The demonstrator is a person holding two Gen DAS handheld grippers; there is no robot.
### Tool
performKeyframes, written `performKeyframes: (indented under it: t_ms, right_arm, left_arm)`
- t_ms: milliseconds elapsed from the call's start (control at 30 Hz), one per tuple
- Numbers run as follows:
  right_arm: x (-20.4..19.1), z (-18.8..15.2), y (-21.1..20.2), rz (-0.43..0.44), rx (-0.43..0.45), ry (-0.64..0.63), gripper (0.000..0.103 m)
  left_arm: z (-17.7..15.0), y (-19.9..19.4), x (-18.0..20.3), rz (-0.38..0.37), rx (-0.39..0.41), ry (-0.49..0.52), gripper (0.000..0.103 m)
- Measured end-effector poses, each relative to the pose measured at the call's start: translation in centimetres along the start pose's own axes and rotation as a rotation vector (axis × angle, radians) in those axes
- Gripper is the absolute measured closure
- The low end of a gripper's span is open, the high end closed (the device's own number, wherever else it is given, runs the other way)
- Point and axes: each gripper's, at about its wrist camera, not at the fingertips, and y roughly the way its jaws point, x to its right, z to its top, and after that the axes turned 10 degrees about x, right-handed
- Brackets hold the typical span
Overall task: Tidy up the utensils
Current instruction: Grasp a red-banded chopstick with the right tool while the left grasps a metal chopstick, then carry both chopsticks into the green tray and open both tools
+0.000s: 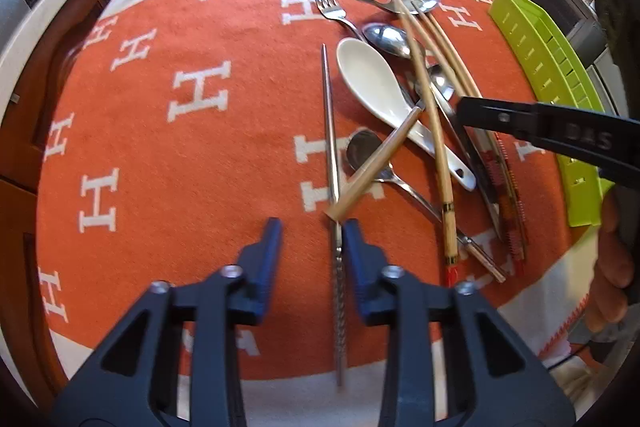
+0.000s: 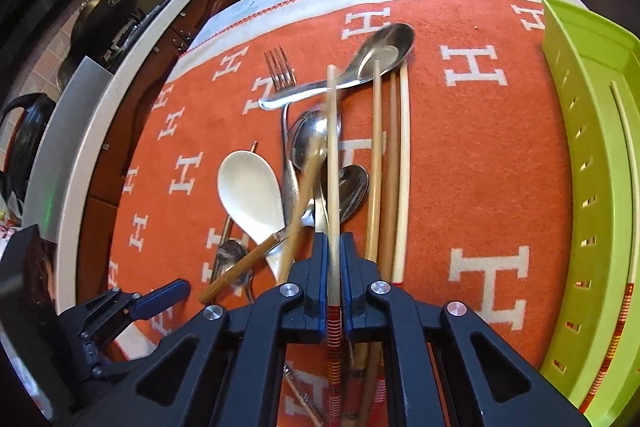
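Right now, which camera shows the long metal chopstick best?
The left wrist view: the long metal chopstick lies fully visible on the orange cloth, running between the left gripper fingers. The right wrist view shows at most a sliver behind the white ceramic spoon.

my right gripper (image 2: 334,247) points steeply down, its blue-padded jaws drawn close and pressing on a chopstick (image 2: 333,147) that runs up between them. my left gripper (image 1: 310,227) also points steeply down; its jaws stand parted, and the metal chopstick (image 1: 330,131) lies just inside the right-hand finger (image 1: 354,239), with no squeeze visible. a hand (image 1: 610,267) shows at the right edge of the left wrist view.
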Motion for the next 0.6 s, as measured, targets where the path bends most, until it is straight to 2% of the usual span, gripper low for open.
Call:
performKeyframes:
  t_ms: [33,67,200,433,600]
  right_arm:
    - [0.0,0.0,-0.4,0.005,0.006,0.003,0.097]
    - [0.1,-0.1,-0.8,0.010,0.010,0.007,0.097]
    - [0.4,-0.1,-2.4,0.035,0.033,0.032,0.097]
    - [1.4,-0.2,-5.9,0.060,0.095,0.075,0.098]
    - [2.2,-0.3,-8.4,0.075,0.131,0.105,0.098]
  left_arm:
    - [0.0,0.0,-0.2,0.004,0.004,-0.004,0.089]
    - [0.0,0.0,-0.3,0.011,0.008,-0.007,0.098]
    - [0.0,-0.1,-1.3,0.003,0.013,-0.052,0.099]
    - [-0.1,-1.7,-3.7,0.047,0.043,-0.145,0.100]
    - [0.9,-4.3,-3.5,0.018,0.084,-0.154,0.100]
